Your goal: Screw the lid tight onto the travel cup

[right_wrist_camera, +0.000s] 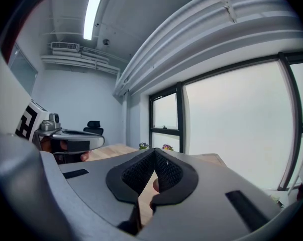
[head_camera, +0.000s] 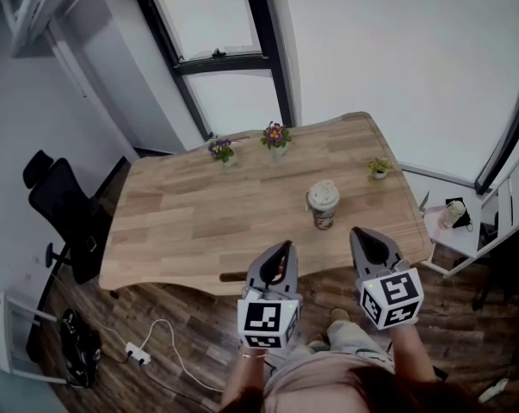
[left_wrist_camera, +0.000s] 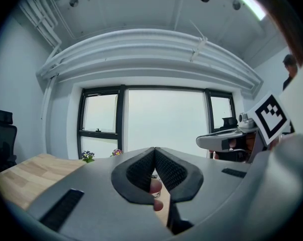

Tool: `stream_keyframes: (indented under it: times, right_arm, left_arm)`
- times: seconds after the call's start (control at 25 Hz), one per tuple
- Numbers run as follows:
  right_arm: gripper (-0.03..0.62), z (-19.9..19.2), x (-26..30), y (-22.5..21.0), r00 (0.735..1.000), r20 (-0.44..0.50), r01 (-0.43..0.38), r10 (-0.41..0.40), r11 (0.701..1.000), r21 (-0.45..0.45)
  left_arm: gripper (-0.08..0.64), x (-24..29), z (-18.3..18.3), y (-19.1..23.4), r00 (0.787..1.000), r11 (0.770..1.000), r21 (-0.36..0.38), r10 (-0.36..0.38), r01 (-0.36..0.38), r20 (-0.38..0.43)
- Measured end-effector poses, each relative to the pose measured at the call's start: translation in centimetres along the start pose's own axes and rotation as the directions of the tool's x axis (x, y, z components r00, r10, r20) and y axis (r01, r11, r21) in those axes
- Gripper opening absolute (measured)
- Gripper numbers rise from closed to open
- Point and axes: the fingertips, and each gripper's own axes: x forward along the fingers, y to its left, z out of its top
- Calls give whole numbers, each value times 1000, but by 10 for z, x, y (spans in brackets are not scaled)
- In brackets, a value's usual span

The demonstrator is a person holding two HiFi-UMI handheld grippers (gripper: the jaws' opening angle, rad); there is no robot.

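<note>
— Both pairs of jaws?
— Mine are pressed together, empty; left gripper (head_camera: 284, 248) and right gripper (head_camera: 361, 232) hover by the counter's (head_camera: 190, 222) near edge.
— And the travel cup (head_camera: 324, 214)?
— Upright on it, ahead between them, lid (head_camera: 323, 193) atop; right looks nearer.

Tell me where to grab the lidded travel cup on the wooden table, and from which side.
Probably the travel cup's brownish round body, below the pale lid, approached level from the wooden table's near edge. It stands upright and alone, so jaws can straddle it, leaving the lid free.

Apparently no legible text anywhere
</note>
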Motion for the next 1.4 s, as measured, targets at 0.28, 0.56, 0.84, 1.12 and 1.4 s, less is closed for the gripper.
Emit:
stream_keyframes:
  times: [0.28,0.56,0.84,1.12,1.4]
  right_arm:
    - [0,5,3,-6,1000,8,-4,4,1000,-3]
    - [0,10,13,-19,1000,3,-16,16,1000,-11]
    - [0,8,20,-35,1000,-8,-25,25,1000,-13]
    - [0,4,32,-50,999,-19,-38,38,999,-6]
    - [0,-1,45,-62,999,-28,-43,42,999,-2]
  left_arm:
    - [2,11,-2,-2,1000,1000,14,-4,4,-9]
    - [2,29,4,-5,1000,1000,16,-10,10,-7]
    - [2,53,7,-12,1000,1000,18,-18,18,-10]
    - [2,73,-1,-11,999,1000,21,-6,7,-38]
    - [2,89,2,-10,999,1000,29,4,-3,-46]
